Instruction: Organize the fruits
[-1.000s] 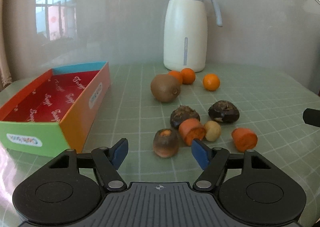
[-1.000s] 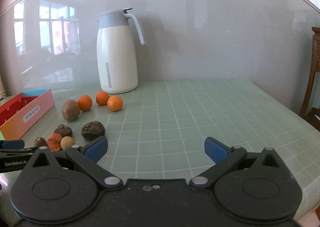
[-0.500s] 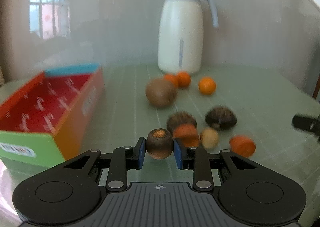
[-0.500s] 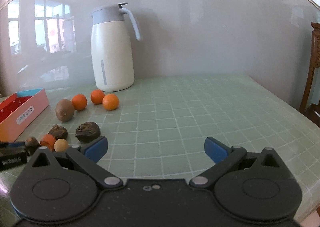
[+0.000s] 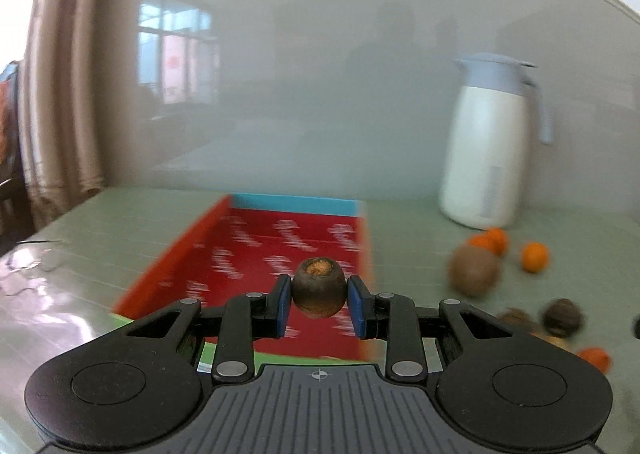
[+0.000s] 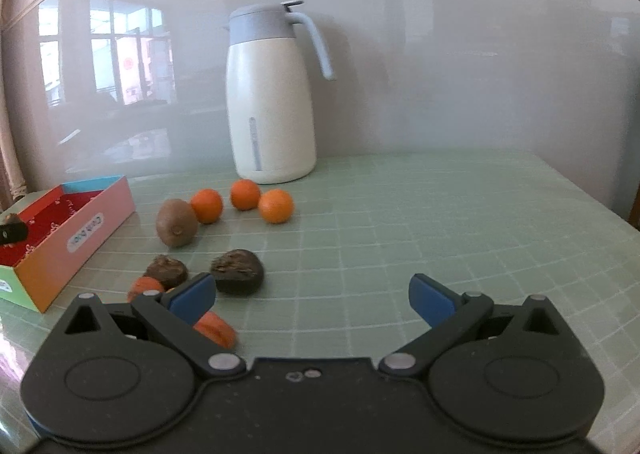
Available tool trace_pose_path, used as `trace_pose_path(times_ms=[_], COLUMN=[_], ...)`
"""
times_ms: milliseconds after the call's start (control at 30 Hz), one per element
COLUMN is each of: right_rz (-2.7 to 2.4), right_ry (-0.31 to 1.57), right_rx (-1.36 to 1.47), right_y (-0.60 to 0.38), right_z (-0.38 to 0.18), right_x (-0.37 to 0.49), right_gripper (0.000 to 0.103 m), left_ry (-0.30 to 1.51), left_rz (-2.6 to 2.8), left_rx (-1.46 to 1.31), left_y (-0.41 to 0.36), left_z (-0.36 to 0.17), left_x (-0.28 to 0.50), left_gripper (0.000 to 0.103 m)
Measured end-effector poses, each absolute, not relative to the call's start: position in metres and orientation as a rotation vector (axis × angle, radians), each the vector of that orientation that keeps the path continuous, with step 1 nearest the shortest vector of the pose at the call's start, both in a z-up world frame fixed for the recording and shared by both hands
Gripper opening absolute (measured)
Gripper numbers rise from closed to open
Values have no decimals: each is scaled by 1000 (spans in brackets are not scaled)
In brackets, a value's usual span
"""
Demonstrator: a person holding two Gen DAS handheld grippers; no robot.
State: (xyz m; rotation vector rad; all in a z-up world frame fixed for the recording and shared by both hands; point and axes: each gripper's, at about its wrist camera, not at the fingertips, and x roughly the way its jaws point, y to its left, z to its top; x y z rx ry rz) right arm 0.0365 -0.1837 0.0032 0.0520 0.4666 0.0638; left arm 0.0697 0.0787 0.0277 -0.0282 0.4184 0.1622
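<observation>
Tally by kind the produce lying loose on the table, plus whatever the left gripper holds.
Small oranges: 3
Kiwi: 1
Dark wrinkled fruits: 2
Orange cut pieces: 2
Brown piece in the left gripper: 1
Total in view: 9

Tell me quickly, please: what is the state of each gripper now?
Left gripper: closed on the small brown fruit, above the red box.
Right gripper: open, holding nothing.

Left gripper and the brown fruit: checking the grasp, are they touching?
Touching: the left wrist view shows the left gripper with both blue pads pressed against the brown fruit.
</observation>
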Motion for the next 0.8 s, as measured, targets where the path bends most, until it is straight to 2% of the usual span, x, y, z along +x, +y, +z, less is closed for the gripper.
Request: trace_pose_path(times_ms=[167, 200, 233, 267, 300, 800], right_rz=[74, 74, 74, 73, 74, 135], right_ry=[472, 472, 473, 473, 474, 460], right_rx=[26, 22, 18, 13, 8, 9], right_y=[-174, -173, -173, -172, -171, -156], right_z=[2, 1, 1, 1, 0, 2], right_x=[39, 39, 39, 39, 39, 33], right_gripper=[103, 103, 103, 103, 103, 103], left_ry=[503, 499, 494, 480, 465, 408], left_rz=[213, 198, 198, 203, 212, 227], left_rx=[-62, -64, -68, -61, -49, -23], left_y=[114, 116, 117, 116, 114, 107], left_z=[11, 12, 12, 12, 13, 31], left_x=[84, 82, 80, 77, 73, 47], left_gripper=[31, 34, 40, 63, 79, 81])
